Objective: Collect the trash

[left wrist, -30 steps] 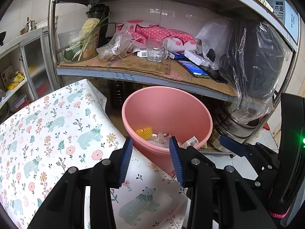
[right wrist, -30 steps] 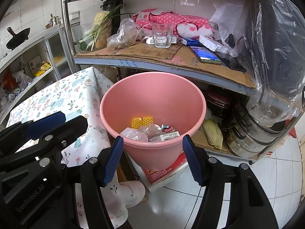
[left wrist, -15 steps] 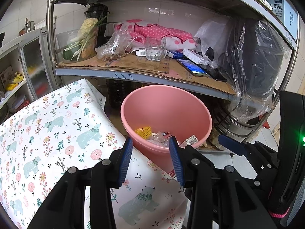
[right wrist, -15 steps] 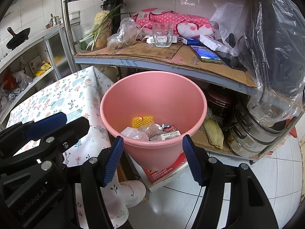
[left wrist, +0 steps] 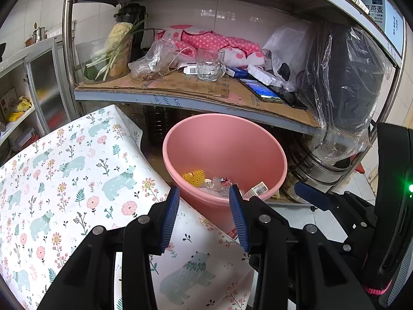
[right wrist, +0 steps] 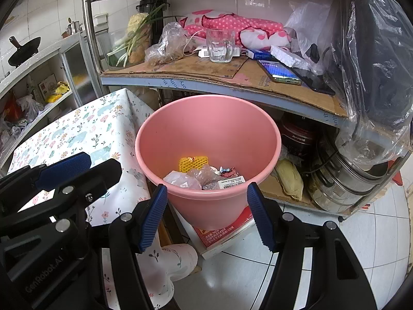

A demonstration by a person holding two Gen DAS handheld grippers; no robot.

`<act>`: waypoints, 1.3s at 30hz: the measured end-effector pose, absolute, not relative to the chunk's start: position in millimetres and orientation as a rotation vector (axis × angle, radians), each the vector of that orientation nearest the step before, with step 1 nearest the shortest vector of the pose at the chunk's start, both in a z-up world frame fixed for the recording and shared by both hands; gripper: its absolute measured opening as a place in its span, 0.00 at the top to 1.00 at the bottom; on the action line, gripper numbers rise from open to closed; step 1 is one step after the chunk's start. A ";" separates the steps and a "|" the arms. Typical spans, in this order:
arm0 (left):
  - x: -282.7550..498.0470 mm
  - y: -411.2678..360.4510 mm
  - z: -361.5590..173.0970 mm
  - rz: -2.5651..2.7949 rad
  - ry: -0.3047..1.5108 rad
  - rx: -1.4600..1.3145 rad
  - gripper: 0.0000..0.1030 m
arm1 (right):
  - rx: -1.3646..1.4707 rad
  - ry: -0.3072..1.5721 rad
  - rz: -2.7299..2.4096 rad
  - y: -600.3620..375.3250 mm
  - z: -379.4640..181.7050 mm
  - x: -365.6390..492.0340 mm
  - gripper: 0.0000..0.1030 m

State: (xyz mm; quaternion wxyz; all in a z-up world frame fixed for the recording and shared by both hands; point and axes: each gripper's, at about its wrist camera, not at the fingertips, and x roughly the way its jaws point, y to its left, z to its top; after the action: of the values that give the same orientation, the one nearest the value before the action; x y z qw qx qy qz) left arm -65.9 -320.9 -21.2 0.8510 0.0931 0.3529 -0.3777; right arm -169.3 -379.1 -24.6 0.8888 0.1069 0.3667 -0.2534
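Both wrist cameras look forward and slightly down along their blue-padded fingers. The left one sits above the floral tablecloth (left wrist: pixel 64 180); the right one sits nearer the round pink plastic bucket (right wrist: pixel 206 206). The 2 views share bucket, tablecloth and cardboard-lined metal shelf (left wrist: pixel 206 95).

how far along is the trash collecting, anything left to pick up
Done: the pink bucket already holds a yellow foam net, clear plastic wrappers and a barcode label. In hand: nothing; the left gripper and right gripper are both open and empty. Left: no loose trash shows on the floral tablecloth.
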 end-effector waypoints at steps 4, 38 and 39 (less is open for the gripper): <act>-66.1 -321.1 -21.6 -0.797 0.744 0.197 0.62 | 0.223 0.763 -0.527 -378.8 -24.7 -169.0 0.37; -67.8 -323.0 -25.0 -0.794 0.754 0.197 0.62 | 0.225 0.765 -0.525 -377.3 -26.2 -168.6 0.37; -66.8 -322.8 -24.8 -0.794 0.754 0.197 0.62 | 0.225 0.765 -0.525 -378.3 -26.3 -168.5 0.37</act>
State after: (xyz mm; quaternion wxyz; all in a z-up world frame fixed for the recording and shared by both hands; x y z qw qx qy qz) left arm -66.8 -322.8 -24.8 0.8492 0.0935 0.3579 -0.3768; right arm -168.5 -378.3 -26.3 0.8881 0.1085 0.3683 -0.2527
